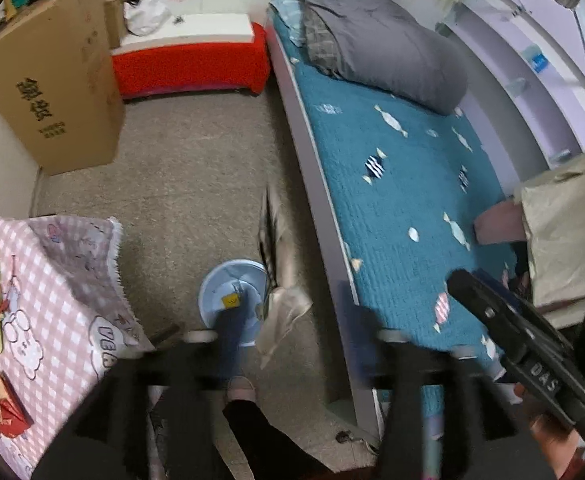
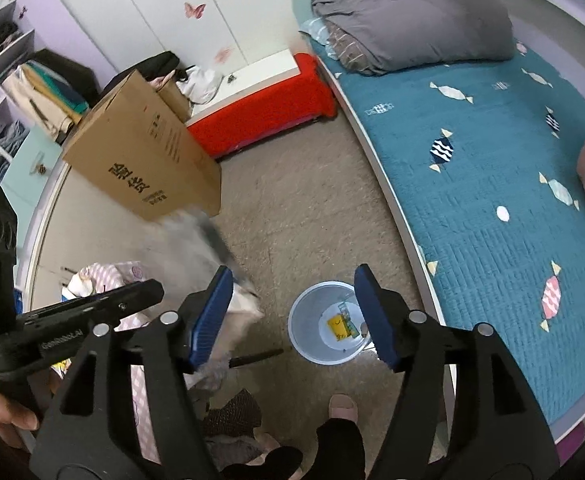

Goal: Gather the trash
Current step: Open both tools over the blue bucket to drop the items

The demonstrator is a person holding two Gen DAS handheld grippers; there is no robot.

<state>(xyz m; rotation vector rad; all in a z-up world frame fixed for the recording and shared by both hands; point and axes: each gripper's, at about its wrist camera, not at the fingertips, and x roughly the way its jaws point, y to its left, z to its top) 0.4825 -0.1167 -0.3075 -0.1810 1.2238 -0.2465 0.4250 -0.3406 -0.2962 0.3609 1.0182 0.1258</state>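
Observation:
A light blue round bin (image 1: 216,304) stands on the carpet beside the bed, with a yellow wrapper (image 1: 230,301) inside. A crumpled pale plastic wrapper (image 1: 282,304), smeared by motion, hangs just right of the bin's rim, between the blurred fingers of my left gripper (image 1: 292,344). That gripper is open and its pads do not touch the wrapper. In the right wrist view my right gripper (image 2: 292,316) is open above the bin (image 2: 312,344), where the yellow wrapper (image 2: 338,326) shows. The blurred pale wrapper (image 2: 248,306) sits by its left blue finger (image 2: 212,316).
A bed with a teal cover (image 2: 472,200) and a grey duvet (image 2: 412,20) runs along the right. A cardboard box (image 2: 144,152) and a red bench (image 2: 260,116) stand at the back. A pink checked tablecloth (image 1: 52,288) is on the left. A person's slippered foot (image 2: 342,408) is near the bin.

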